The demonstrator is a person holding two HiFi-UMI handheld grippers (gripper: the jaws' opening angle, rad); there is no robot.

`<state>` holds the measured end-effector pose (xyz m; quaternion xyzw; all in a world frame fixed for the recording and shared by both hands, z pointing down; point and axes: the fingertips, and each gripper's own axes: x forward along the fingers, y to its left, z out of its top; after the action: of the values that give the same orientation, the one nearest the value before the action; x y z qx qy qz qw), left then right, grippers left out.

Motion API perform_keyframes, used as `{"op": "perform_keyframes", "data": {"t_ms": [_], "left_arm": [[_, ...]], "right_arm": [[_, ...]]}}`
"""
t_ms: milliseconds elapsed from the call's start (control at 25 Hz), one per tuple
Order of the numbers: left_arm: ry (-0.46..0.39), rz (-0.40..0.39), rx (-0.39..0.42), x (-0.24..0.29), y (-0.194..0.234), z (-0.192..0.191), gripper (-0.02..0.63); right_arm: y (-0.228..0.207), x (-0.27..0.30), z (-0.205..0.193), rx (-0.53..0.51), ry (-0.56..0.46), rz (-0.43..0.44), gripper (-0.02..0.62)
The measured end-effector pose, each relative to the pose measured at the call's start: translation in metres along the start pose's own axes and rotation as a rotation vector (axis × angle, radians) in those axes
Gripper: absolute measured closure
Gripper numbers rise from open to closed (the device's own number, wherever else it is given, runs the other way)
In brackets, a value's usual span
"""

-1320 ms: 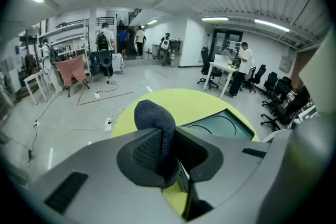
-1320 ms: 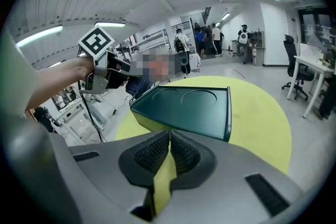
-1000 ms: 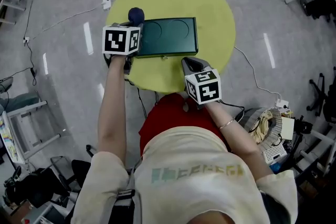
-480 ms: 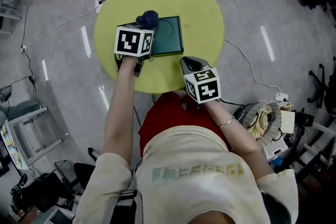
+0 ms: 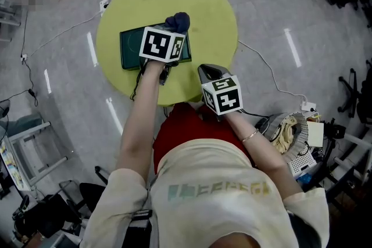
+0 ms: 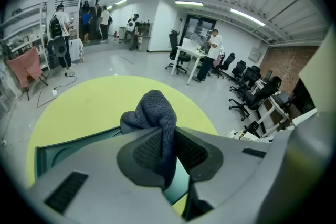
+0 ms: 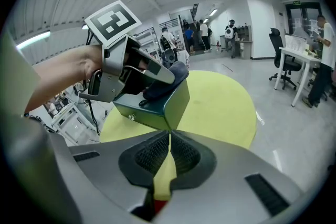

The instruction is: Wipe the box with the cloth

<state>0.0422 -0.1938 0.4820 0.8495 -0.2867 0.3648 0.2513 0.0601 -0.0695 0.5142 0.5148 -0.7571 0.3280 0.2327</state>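
Now | left gripper (image 6: 167,152) jaws pinch cloth (image 6: 152,113) on box (image 5: 131,43) top | right gripper (image 7: 169,157) jaws together, empty

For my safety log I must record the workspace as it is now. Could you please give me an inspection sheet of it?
Surface: round yellow table on a grey floor.
Job's things: dark green box lies on the table; dark blue cloth is pressed on its top.
Clutter: nothing seen on the table besides the box.
Grippers: left gripper shut on the cloth; right gripper shut, empty, over the table's near edge, apart from the box.
Cables: white cable and power strip on the floor.
Surroundings: office chairs, desks, people standing far off.
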Motion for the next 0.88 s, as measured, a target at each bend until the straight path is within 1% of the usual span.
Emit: {"op": "perform_keyframes", "data": {"t_ms": [240,320,440,560,680,760,880], "left_arm": [[-0.006,-0.004,0.041,0.003,-0.017,0.006,0.535],[-0.016,-0.026,0.045,0.002,-0.025,0.008,0.535],[-0.043,-0.09,0.053,0.0,-0.045,0.012,0.535],[-0.092,-0.158,0.089,-0.006,-0.067,0.014,0.535],[-0.184,-0.199,0.119,-0.023,-0.079,0.019,0.535],[-0.247,-0.213,0.099,-0.041,-0.076,0.021,0.535],[-0.313,-0.207,0.012,-0.071,-0.05,0.016,0.535]], "right_arm": [[-0.006,-0.006,-0.005,0.007,0.006,-0.015,0.557],[-0.009,-0.009,-0.008,0.01,0.008,-0.022,0.557],[-0.01,-0.011,-0.011,0.011,0.012,-0.03,0.557],[-0.007,-0.011,-0.013,0.002,0.017,-0.027,0.557],[0.0,-0.008,-0.014,-0.015,0.021,-0.017,0.557],[0.009,-0.003,-0.013,-0.034,0.024,-0.002,0.557],[0.033,0.009,-0.009,-0.074,0.031,0.036,0.557]]}}
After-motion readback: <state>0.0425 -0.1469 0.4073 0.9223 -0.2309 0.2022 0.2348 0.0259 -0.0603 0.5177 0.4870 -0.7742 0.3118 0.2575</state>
